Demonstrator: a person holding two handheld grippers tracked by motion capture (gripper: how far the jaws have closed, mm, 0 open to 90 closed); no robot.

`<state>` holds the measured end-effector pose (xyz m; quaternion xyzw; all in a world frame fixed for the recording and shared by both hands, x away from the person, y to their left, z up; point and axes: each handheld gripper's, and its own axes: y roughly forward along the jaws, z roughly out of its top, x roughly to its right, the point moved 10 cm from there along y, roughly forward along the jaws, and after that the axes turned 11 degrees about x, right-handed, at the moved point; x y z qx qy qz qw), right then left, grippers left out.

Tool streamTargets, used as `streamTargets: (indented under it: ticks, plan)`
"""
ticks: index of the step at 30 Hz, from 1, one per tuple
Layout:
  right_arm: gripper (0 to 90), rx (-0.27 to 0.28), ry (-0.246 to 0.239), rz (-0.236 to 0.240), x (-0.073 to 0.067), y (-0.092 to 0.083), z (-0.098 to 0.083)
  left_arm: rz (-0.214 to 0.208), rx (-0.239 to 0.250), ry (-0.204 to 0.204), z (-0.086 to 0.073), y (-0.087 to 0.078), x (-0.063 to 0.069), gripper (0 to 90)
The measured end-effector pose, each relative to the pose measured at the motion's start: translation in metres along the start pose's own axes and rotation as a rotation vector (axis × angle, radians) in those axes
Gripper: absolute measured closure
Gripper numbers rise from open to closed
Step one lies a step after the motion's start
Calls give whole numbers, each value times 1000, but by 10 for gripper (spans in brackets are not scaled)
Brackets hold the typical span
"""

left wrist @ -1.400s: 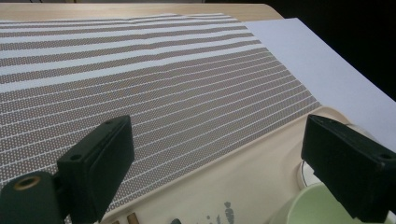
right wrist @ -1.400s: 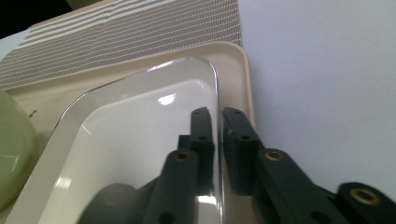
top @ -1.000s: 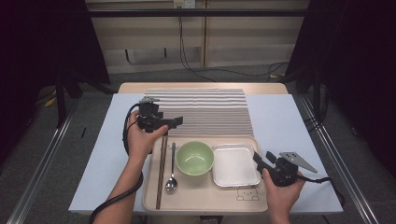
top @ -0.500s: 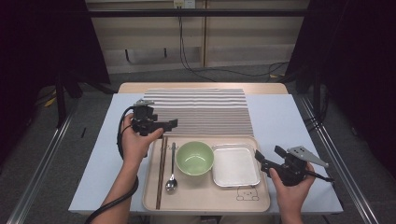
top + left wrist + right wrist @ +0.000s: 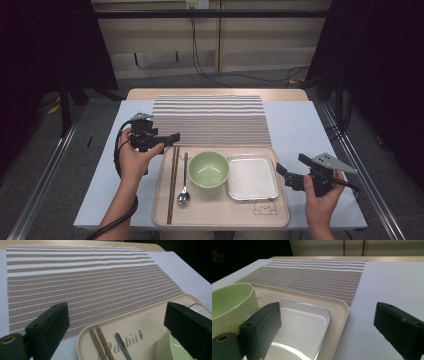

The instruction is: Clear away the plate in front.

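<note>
A beige tray (image 5: 220, 215) lies at the table's near edge. On it are brown chopsticks (image 5: 173, 182), a metal spoon (image 5: 184, 185), a green bowl (image 5: 208, 169) and a white square dish (image 5: 252, 177). My left gripper (image 5: 172, 136) hovers open just off the tray's far left corner, with nothing between its jaws. In the left gripper view the tray (image 5: 150, 315) and chopsticks (image 5: 100, 342) lie below the jaws. My right gripper (image 5: 292, 165) is held to the right of the tray, apart from it. Its jaws have just been opening, with nothing between them. In the right gripper view the dish (image 5: 297, 327) sits ahead.
A striped placemat (image 5: 210, 117) lies flat behind the tray on the pale blue tabletop (image 5: 300, 125). Bare tabletop runs along both sides of the tray. Dark curtains and floor rails flank the table.
My right gripper has drawn back to the right, off the tray's right edge, and its jaws have spread. My left hand has shifted left, away from the tray's corner.
</note>
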<state>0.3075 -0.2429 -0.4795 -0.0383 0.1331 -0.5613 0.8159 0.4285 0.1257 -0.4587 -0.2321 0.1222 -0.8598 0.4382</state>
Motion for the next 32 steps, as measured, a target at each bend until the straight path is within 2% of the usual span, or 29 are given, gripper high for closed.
streamTargets:
  ticks: [2, 7, 9, 11, 12, 22, 24, 27, 32]
  plan:
    - [71, -10, -16, 3, 2, -1, 0, -1, -2, 5, -1, -3, -2, 54]
    - [70, -7, -51, 26, 6, -5, 3, 1, 5, -8, -3, -9, -7, 44]
    - [70, -8, -62, 21, 9, -6, 4, 5, 13, -20, -4, -12, -9, 42]
    - [70, -12, -63, 34, 10, -7, 2, -7, 10, -26, -6, -15, -11, 39]
    - [69, -18, -65, 24, 12, -7, 1, -2, 12, -28, -7, -16, -12, 37]
    - [67, -33, -83, 35, 22, -11, -2, -12, 23, -56, -15, -30, -22, 15]
    - [66, -40, -78, 37, 23, -12, -3, -10, 19, -47, -18, -34, -26, 12]
    - [61, -43, -79, 37, 25, -12, -4, -17, 17, -54, -21, -38, -29, 8]
    - [59, -50, -82, 41, 31, -12, -5, -6, 26, -54, -24, -45, -37, 7]
